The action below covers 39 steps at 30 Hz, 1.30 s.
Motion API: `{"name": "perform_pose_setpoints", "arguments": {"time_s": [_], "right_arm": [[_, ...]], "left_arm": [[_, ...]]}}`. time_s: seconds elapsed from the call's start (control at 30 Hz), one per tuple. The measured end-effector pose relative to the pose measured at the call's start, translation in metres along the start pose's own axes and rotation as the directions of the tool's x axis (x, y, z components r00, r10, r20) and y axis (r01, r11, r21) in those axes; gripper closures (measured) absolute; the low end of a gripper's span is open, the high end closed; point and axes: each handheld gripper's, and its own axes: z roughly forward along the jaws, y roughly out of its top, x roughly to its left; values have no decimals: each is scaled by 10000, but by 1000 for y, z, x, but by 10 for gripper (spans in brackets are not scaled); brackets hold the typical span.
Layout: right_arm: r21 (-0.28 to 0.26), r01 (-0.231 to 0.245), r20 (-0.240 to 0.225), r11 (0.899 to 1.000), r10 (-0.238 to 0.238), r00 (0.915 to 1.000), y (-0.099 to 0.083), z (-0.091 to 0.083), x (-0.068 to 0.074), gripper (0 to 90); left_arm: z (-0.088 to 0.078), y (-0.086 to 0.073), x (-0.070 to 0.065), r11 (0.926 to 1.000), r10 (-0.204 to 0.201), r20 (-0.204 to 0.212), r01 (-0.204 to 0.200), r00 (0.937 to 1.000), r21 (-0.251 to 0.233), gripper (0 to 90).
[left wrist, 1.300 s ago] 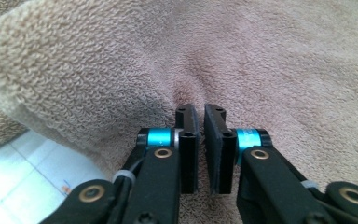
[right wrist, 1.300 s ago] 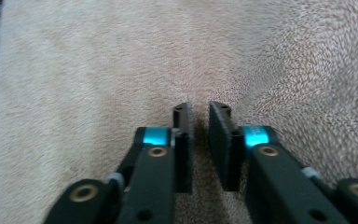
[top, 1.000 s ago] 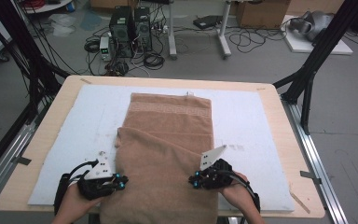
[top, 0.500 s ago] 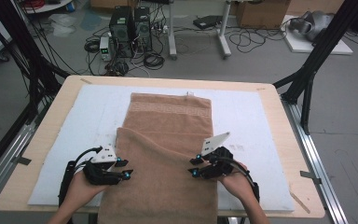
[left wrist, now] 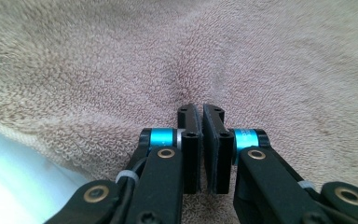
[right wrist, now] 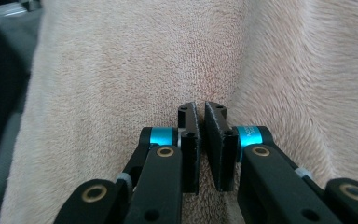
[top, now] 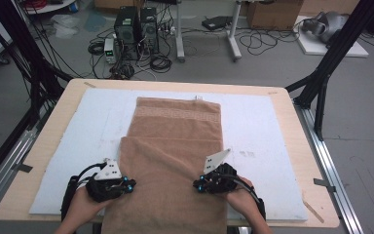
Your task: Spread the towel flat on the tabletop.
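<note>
1. Table (top: 285, 112): pale wood, lying under both grippers and running well beyond the jaw tips on every side.
2. Mat (top: 78, 146): white sheet over most of the table. In the left gripper view seen as a bright strip (left wrist: 9, 163) low and to the left of the jaws, past the towel's edge.
3. Towel (top: 175, 161): brown terry, spread down the middle of the mat, with a folded upper layer whose far edge lies ahead of both grippers. Near end hanging over the table edge between the two hands. Directly ahead of, beneath and on either side of each pair of jaws in both gripper views (left wrist: 214, 46) (right wrist: 121, 70).
4. Left hand (top: 80, 207) and right hand (top: 241, 200): entering from the near edge, one behind each gripper, well apart, with the towel's width between them.
5. Left gripper (top: 126, 184): at the towel's left border, tips turned inward toward the cloth. Jaws (left wrist: 201, 109) just closed, now together, clamped on a small pinch of towel. Pile puckered into a dimple right at the tips.
6. Right gripper (top: 198, 185): on the towel near its right border, tips turned inward, facing the left gripper across the cloth. Jaws (right wrist: 200, 107) just closed, now together, clamped on the towel. A crease in the cloth running straight ahead from the tips, with a raised fold just to their right.
</note>
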Motion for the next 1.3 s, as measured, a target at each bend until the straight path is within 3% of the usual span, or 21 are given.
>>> {"name": "perform_pose_setpoints", "arguments": {"time_s": [0.17,0.2,0.27,0.33,0.47,0.57,0.63,0.67,0.77,0.83,0.97,1.03,1.1,1.2,1.27,1.3], "right_arm": [[-584,353,-631,9977,-389,9972,2,-16,26,777],[-796,410,-604,9960,-459,9971,3,-21,28,759],[-1035,442,-243,9936,-470,9986,6,-30,29,706],[-855,431,495,9954,-390,9980,7,-35,21,659],[-639,-201,865,9978,256,9959,-1,-28,-4,631],[-271,-462,958,9986,486,9942,-7,-16,-16,618],[-93,-559,865,9984,565,9946,-11,-9,-18,619],[-259,-522,915,9983,544,9943,-13,-8,-18,641],[-418,-555,857,9976,589,9946,-17,-9,-19,768],[-341,-528,616,9980,549,9966,-17,-10,-19,827],[-133,-205,93,9997,206,9997,-13,-13,-5,835],[-99,164,-83,9998,-165,9998,-11,-18,10,822],[-370,324,-404,9988,-339,9986,-8,-26,24,761],[-690,600,-200,9958,-615,9979,-1,-38,30,720],[-615,527,298,9967,-510,9983,2,-42,23,701],[-576,449,366,9973,-429,9984,3,-42,19,692]], "left_arm": [[-31,-9,-23,9987,90,633,-59,9980,-497,834],[-36,-8,-24,9981,101,637,-62,9979,-618,816],[-40,-4,-23,9971,280,162,-268,9995,-707,724],[-36,0,-16,9968,346,-46,-348,9994,-722,641],[-14,6,4,9967,-3,-424,-32,9991,-816,599],[6,7,14,9992,-146,-751,118,9971,-369,597],[15,5,16,9999,-9,-754,17,9971,105,604],[15,4,16,9999,-11,-759,2,9971,-107,629],[14,1,14,9998,37,-594,-50,9982,-217,829],[11,0,12,9998,50,-520,-59,9986,-173,852],[-2,-4,2,9998,89,24,-89,10000,-203,857],[-15,-6,-10,9987,144,542,-118,9984,-486,855],[-25,-5,-19,9966,253,672,-199,9974,-804,820],[-31,2,-17,9941,322,369,-282,9988,-1052,699],[-26,6,-8,9944,357,-52,-360,9994,-997,657],[-22,7,-3,9956,232,-43,-235,9997,-907,641]]}}
